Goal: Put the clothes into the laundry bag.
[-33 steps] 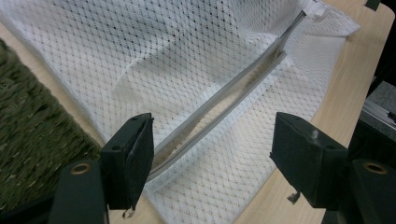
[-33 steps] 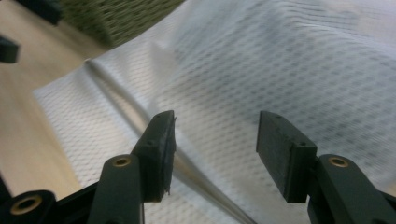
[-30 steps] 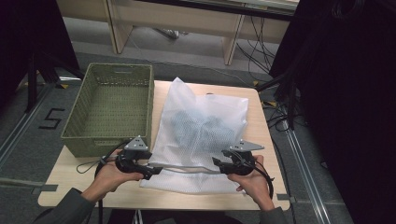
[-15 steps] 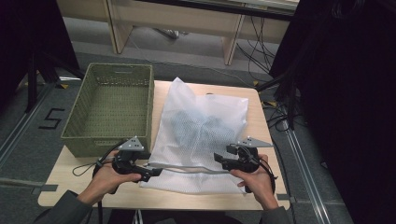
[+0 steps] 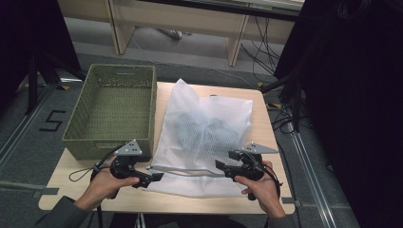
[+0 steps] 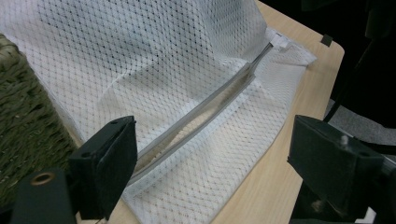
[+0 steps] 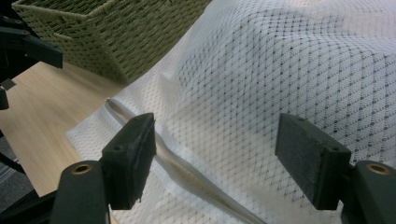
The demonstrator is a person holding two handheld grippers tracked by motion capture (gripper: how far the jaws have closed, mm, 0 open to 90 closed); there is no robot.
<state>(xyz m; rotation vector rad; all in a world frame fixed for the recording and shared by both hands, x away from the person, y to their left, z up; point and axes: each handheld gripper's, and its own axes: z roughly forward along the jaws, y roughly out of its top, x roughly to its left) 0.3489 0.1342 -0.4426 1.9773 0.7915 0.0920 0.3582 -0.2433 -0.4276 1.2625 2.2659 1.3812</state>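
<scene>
A white mesh laundry bag (image 5: 204, 137) lies flat on the wooden table (image 5: 66, 190), with dark cloth showing faintly inside. Its grey zipper (image 5: 187, 171) runs along the near edge and is partly parted (image 6: 205, 107). My left gripper (image 5: 156, 177) is at the zipper's left end, jaws open, with the zipper running up between them (image 6: 219, 163). My right gripper (image 5: 219, 165) is at the zipper's right end, also open over the mesh (image 7: 222, 158). The zipper (image 7: 182, 170) passes by its left jaw. Neither gripper holds anything.
A green woven basket (image 5: 76, 137) stands empty on the table's left side, touching the bag's left edge (image 7: 116, 37). Bare tabletop lies near the front corners. Cables and desk legs are on the floor beyond the table.
Both hands have drifted slightly outward along the bag's near edge. The bag and basket have not moved, and the jaws stay open.
</scene>
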